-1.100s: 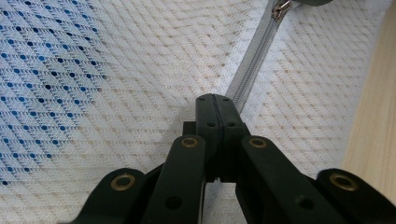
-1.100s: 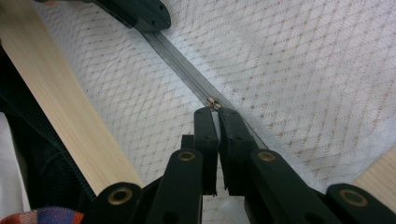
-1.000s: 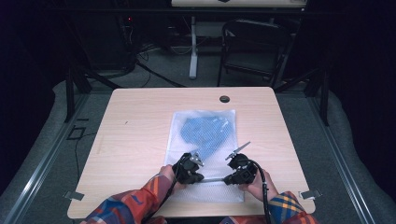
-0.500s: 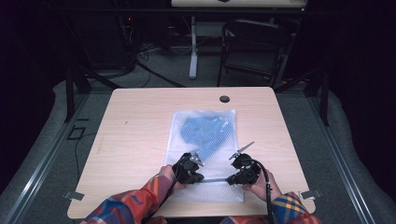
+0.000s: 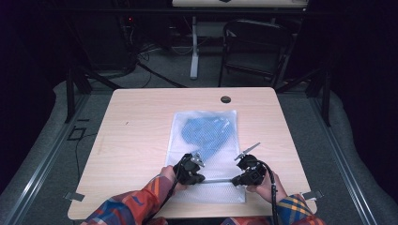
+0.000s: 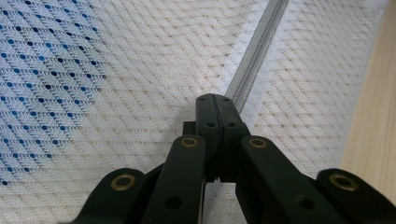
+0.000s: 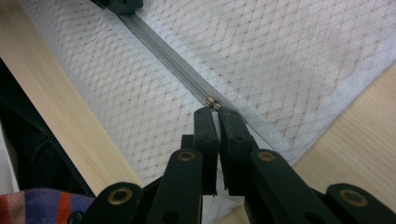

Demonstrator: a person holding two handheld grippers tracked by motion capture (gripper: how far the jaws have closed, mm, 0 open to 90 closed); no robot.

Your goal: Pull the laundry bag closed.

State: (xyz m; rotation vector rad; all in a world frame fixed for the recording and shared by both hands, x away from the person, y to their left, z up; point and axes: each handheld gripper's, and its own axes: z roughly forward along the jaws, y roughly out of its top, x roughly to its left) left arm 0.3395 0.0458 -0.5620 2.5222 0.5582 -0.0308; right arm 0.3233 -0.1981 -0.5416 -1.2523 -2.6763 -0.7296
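Left tool [image 6: 215, 100] pressed together on mesh bag [image 5: 206, 136] beside zipper [image 7: 173, 60], anchoring it; right tool [image 7: 215, 112] pinching zipper pull [image 7: 213, 103] for sliding.

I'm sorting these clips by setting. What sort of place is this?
Probably a lab or studio recording bay: a lone wooden table on grey floor, dark curtained surroundings, cables and a desk leg behind.

No readable text or labels anywhere

Zipper pull [image 7: 214, 103] half-hidden behind fingers [image 7: 205, 126]
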